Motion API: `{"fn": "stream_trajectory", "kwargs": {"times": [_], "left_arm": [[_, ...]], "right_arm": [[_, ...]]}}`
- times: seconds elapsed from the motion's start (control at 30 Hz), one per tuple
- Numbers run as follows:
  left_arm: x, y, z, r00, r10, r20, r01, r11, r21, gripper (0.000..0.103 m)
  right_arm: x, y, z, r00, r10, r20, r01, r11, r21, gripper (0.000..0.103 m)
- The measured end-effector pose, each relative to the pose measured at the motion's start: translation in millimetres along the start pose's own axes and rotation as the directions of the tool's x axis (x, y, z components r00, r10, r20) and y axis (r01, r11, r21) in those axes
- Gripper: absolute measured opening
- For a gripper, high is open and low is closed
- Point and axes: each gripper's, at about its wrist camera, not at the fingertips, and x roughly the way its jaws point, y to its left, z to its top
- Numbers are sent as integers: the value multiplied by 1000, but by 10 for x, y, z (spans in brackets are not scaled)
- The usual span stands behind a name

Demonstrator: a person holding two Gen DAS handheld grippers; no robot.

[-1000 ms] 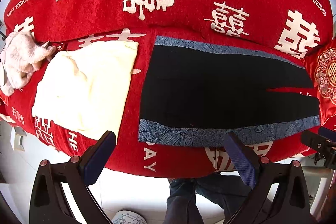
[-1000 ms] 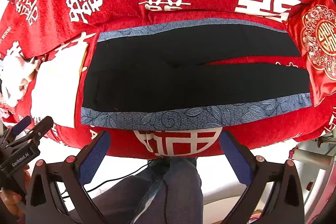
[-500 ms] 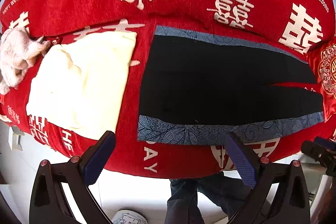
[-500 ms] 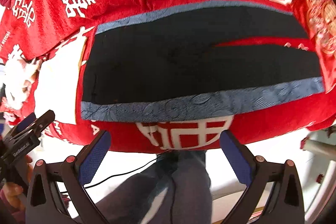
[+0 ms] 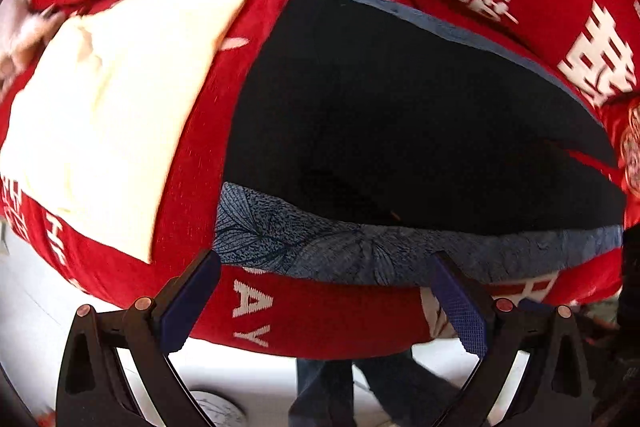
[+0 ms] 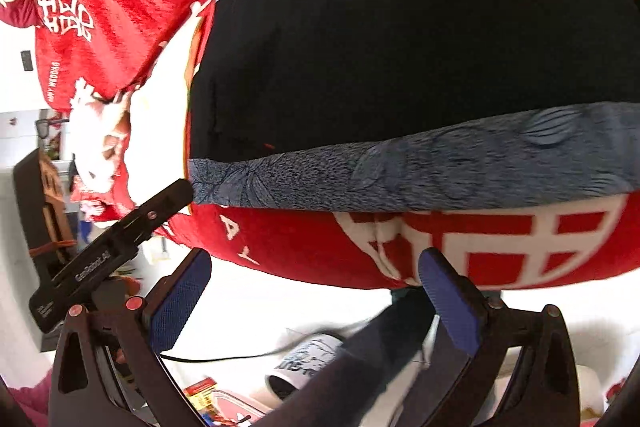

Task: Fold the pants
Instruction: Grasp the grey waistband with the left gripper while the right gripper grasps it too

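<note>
Pants (image 5: 400,115) lie flat on the red blanket (image 5: 340,311), filling the centre and right of my left view: black body, blue leaf-print band (image 5: 360,251) along the near edge, a second blue strip along the far edge at upper centre. Folded cream cloth (image 5: 108,115) sits left of the pants, apart from them by a strip of red; something pale and fluffy shows at the far upper left, too blurred to name. My left gripper (image 5: 320,303) hangs at the bottom of the frame, jaws spread wide, nothing between them, fingertips just below the near band, close to its left corner. My right gripper (image 6: 316,291) is likewise released and empty, low in its own view under the same band (image 6: 420,171), over the blanket's white lettering (image 6: 500,239). In the right view the left tool's black body reaches in from lower left, its tip near the band's left corner. I judge the step in hand to be taking the near edge for the first lengthwise fold. To do it well: pinch the band itself, both fabric layers, not the plush beneath; take left corner and a point further right so the edge lifts evenly; raise only enough to clear, carry it onto the far strip, match edges. Risk: catching the blanket, or dragging the whole garment.
</note>
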Motion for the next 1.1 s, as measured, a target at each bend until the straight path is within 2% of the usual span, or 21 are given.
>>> {"fn": "stream_trajectory", "kwargs": {"times": [0.1, 0.13, 0.2, 0.3, 0.37, 0.43, 0.5, 0.57, 0.6, 0.63, 0.73, 0.83, 0.9, 0.97, 1.1], "left_arm": [[79, 106, -50, 1000, -20, 21, 21, 1000, -23, 102], [97, 145, -69, 999, -34, 25, 35, 999, -31, 94], [154, 240, -108, 997, -71, 13, 72, 996, -47, 87], [224, 340, -169, 994, -106, -2, 106, 993, -57, 87], [253, 361, -195, 992, -125, -11, 124, 991, -52, 87], [270, 363, -216, 990, -144, -15, 143, 989, -47, 87], [295, 349, -234, 985, -170, -24, 168, 984, -54, 87], [333, 342, -244, 979, -201, -40, 197, 977, -79, 87], [357, 339, -254, 974, -223, -50, 217, 971, -95, 87], [378, 332, -262, 966, -250, -62, 242, 963, -115, 87], [364, 275, -246, 934, -353, -61, 338, 925, -175, 87], [328, 139, -169, 906, -421, -40, 407, 894, -185, 87], [311, 93, -98, 897, -442, -12, 430, 879, -203, 87], [325, 81, -23, 896, -444, 9, 434, 871, -229, 87], [382, 172, -15, 911, -413, 0, 399, 881, -254, 87]], "right_arm": [[197, -90, -11, 997, 73, -7, -73, 997, 15, 103], [261, -127, -20, 995, 103, -9, -103, 994, 26, 103], [393, -213, -32, 987, 160, 2, -160, 986, 52, 103], [525, -345, -12, 970, 236, 50, -240, 966, 95, 102], [589, -403, 1, 956, 279, 89, -288, 950, 120, 96], [648, -458, 19, 941, 318, 116, -333, 931, 151, 79], [734, -515, 48, 927, 351, 134, -373, 905, 206, 75], [765, -543, 95, 900, 397, 180, -432, 867, 247, 71], [775, -539, 135, 888, 420, 188, -457, 850, 262, 47], [791, -526, 170, 871, 455, 185, -490, 827, 275, 17], [651, -426, 231, 854, 484, 192, -519, 823, 233, 12], [408, -250, 259, 823, 533, 197, -564, 809, 167, 11], [293, -172, 296, 825, 532, 190, -559, 819, 132, 11], [233, -113, 352, 835, 520, 178, -541, 835, 99, 11], [265, -108, 403, 874, 466, 139, -479, 875, 74, 11]]}}
